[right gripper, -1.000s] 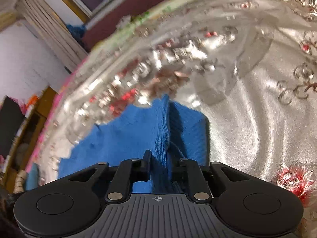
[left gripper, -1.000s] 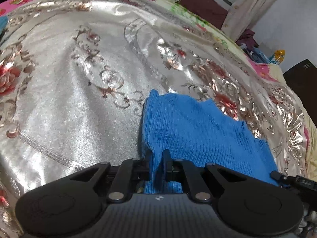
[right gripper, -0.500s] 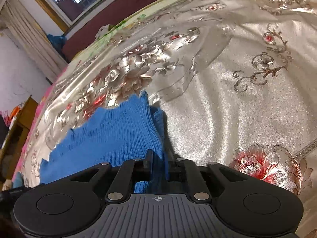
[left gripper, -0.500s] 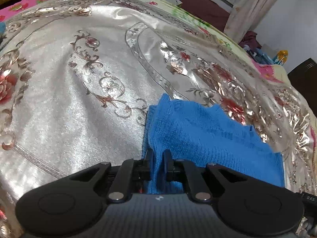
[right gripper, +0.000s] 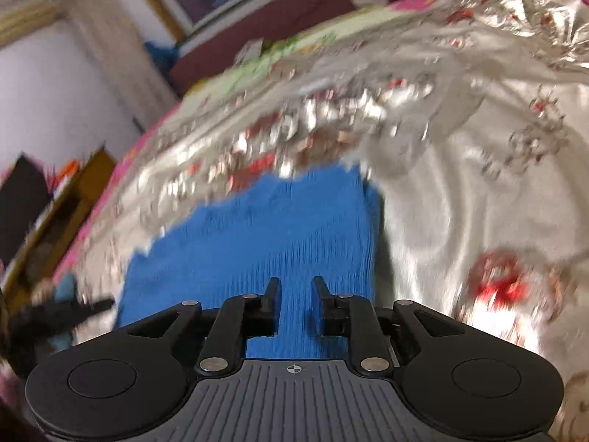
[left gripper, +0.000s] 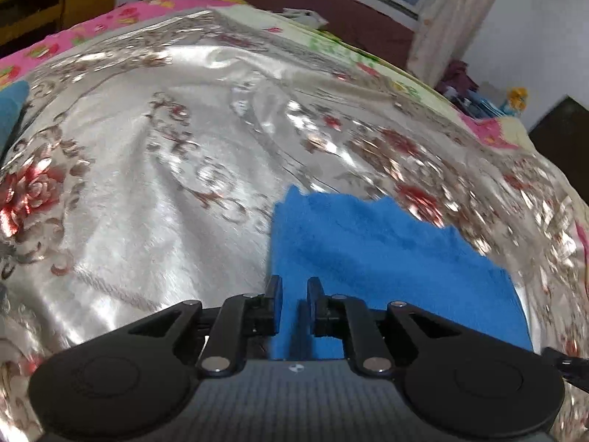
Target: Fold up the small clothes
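**Both grippers let go of the cloth**

A second ago each clamped a raised fold; now the left gripper (left gripper: 294, 287) and right gripper (right gripper: 296, 287) are opening, jaws released. The blue ribbed knit garment (left gripper: 386, 250) lies flat, folded, directly beneath and ahead of both on the silver floral bedspread (left gripper: 147, 184).

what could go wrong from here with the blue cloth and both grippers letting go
1. The left gripper and right gripper are opening right over the blue knit garment; a pad could snag the knit and drag the fold open.
2. The shiny bedspread looks slick, so the garment may slide.
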### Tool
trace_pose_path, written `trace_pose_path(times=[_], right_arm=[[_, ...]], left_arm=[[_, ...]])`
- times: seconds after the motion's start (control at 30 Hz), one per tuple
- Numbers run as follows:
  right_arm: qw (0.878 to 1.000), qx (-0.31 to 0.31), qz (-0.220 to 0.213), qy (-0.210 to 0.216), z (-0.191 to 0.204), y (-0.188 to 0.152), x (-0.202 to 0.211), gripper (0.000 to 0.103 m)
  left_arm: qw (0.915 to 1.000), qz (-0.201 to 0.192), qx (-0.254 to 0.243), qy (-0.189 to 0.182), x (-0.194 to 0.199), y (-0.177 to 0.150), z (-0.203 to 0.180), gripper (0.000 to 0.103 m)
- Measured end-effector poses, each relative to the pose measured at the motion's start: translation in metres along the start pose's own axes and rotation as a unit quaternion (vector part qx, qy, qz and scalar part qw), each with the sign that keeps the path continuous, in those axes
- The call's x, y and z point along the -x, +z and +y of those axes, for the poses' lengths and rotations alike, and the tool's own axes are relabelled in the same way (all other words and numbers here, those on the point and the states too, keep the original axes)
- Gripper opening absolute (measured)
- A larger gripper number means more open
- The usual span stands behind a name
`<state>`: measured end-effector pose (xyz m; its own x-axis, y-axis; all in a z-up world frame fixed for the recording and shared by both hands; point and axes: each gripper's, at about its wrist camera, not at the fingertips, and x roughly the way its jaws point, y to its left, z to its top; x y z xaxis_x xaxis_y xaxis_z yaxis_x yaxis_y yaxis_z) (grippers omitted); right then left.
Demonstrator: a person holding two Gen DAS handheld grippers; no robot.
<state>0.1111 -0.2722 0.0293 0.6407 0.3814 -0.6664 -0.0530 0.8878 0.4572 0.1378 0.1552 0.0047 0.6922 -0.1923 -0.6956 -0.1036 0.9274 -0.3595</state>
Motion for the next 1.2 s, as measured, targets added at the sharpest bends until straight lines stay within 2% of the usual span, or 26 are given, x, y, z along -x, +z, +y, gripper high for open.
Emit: trace_pose_path(times=[0.1,0.13,0.23,0.33,0.43,0.5,0.6,0.67,0.77,0.9,0.97,1.1,1.2], right_arm=[[0.998,-0.009,0.035,-0.043,-0.013,-0.012,-0.016,0.016],[0.998,-0.013,0.039,-0.051,-0.019,-0.014,-0.019,0.012],[0.997,-0.020,0.041,-0.058,-0.021,-0.011,-0.014,0.012],[0.997,-0.002,0.028,-0.072,-0.006,-0.005,-0.005,0.020],[0.997,0.019,0.017,-0.073,0.008,-0.006,0.001,0.020],[0.996,0.022,0.026,-0.078,0.012,-0.010,-0.002,0.020],[0.990,0.038,0.061,-0.119,0.012,-0.020,-0.022,0.020],[0.990,0.034,0.060,-0.123,0.016,-0.021,-0.020,0.020],[0.990,0.054,0.047,-0.124,0.034,-0.014,-0.008,0.023],[0.990,0.091,0.037,-0.105,0.071,-0.003,-0.003,0.024],[0.989,0.108,0.048,-0.086,0.093,0.001,-0.012,0.028],[0.983,0.155,0.080,-0.055,0.143,0.006,-0.040,0.029],[0.976,0.192,0.101,-0.030,0.186,0.010,-0.064,0.039]], left_arm=[[0.9997,0.013,-0.021,0.002,-0.004,-0.014,-0.009,0.022],[0.9994,0.022,-0.024,0.007,-0.008,-0.017,-0.009,0.022],[0.9985,0.024,-0.042,0.025,-0.013,-0.026,-0.011,0.024],[0.9995,0.010,-0.022,0.023,-0.005,-0.025,-0.011,0.024],[0.9999,-0.009,-0.002,0.013,0.009,-0.026,-0.010,0.025],[0.9999,-0.008,0.009,0.003,0.014,-0.030,-0.009,0.025],[0.9997,0.007,0.022,-0.002,0.014,-0.043,-0.007,0.026],[0.9992,0.021,0.032,-0.007,0.011,-0.053,-0.005,0.026],[0.9994,0.013,0.030,-0.011,0.014,-0.060,-0.008,0.026],[0.9963,0.007,0.077,-0.038,0.021,-0.061,0.006,0.026],[0.9938,0.008,0.099,-0.051,0.024,-0.064,0.014,0.026],[0.9916,0.007,0.112,-0.064,0.026,-0.067,0.020,0.027],[0.9870,0.008,0.140,-0.079,0.026,-0.068,0.030,0.027]])
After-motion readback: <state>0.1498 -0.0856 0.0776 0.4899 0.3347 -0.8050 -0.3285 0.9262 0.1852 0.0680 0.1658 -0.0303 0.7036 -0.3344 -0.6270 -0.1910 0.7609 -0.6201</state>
